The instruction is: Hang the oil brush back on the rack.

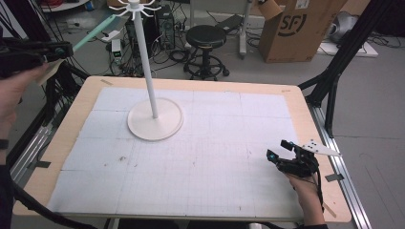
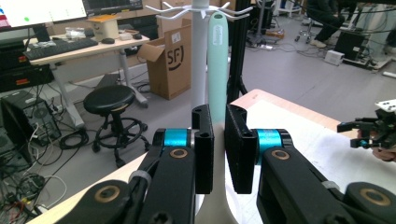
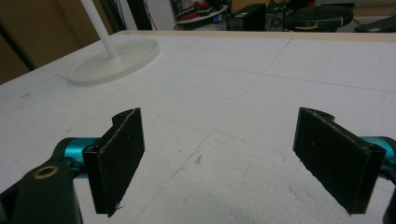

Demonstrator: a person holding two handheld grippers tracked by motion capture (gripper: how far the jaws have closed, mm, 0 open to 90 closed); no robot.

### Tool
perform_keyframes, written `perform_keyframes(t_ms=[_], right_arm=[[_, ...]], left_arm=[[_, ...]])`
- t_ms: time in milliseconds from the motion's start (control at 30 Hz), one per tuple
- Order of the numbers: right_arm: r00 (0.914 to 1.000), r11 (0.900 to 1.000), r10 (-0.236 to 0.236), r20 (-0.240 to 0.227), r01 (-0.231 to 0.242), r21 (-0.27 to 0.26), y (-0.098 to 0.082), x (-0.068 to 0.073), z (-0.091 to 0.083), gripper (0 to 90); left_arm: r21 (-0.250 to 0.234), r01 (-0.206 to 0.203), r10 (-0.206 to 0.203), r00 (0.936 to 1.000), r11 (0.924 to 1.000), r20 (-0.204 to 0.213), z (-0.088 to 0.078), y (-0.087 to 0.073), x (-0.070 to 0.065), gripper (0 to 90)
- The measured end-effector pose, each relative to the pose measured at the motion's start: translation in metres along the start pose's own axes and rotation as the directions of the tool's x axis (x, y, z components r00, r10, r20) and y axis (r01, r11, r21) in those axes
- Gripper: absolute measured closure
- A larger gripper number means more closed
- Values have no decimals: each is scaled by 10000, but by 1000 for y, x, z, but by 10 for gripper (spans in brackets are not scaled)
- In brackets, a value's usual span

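Left gripper jaws pressed tight on a pale green spatula, holding it low on the stem. Spatula standing straight up between the jaws, rounded tip far above them. Just behind the spatula, a white stand with a thin pole, its little hooks spread out beside the spatula tip. In the high view, left gripper held up in the air past the left edge of the surface, spatula sticking out from the jaws toward the hooks at the top of the stand. A hand wrapped around the gripper body behind the jaws.

Right gripper jaws wide apart, nothing between them. White gridded surface right under and ahead of the jaws. Far ahead and to the left of these jaws, round base of the stand, well apart. In the high view, right gripper low over the near right corner of the surface, hand behind it.

Farther out, beyond the surface: a black stool and a brown cardboard box on the floor.
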State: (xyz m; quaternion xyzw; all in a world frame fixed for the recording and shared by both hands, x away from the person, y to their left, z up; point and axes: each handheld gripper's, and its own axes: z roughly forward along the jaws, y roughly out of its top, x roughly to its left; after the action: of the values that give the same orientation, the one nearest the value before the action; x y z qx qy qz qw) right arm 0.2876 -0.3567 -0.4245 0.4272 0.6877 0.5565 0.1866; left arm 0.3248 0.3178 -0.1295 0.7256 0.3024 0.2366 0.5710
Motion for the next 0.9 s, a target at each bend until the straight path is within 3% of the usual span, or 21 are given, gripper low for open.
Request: perform_keyframes(t_ms=[600, 900], right_arm=[[10000, 10000, 22, 8, -22, 7, 0, -1, -1, 157], [10000, 10000, 28, 11, -28, 7, 0, -1, -1, 157]], left_arm=[[-247, 90, -92, 9999, 9997, -103, 3, -1, 6, 824], [-89, 37, -38, 10000, 10000, -46, 8, -3, 6, 823]])
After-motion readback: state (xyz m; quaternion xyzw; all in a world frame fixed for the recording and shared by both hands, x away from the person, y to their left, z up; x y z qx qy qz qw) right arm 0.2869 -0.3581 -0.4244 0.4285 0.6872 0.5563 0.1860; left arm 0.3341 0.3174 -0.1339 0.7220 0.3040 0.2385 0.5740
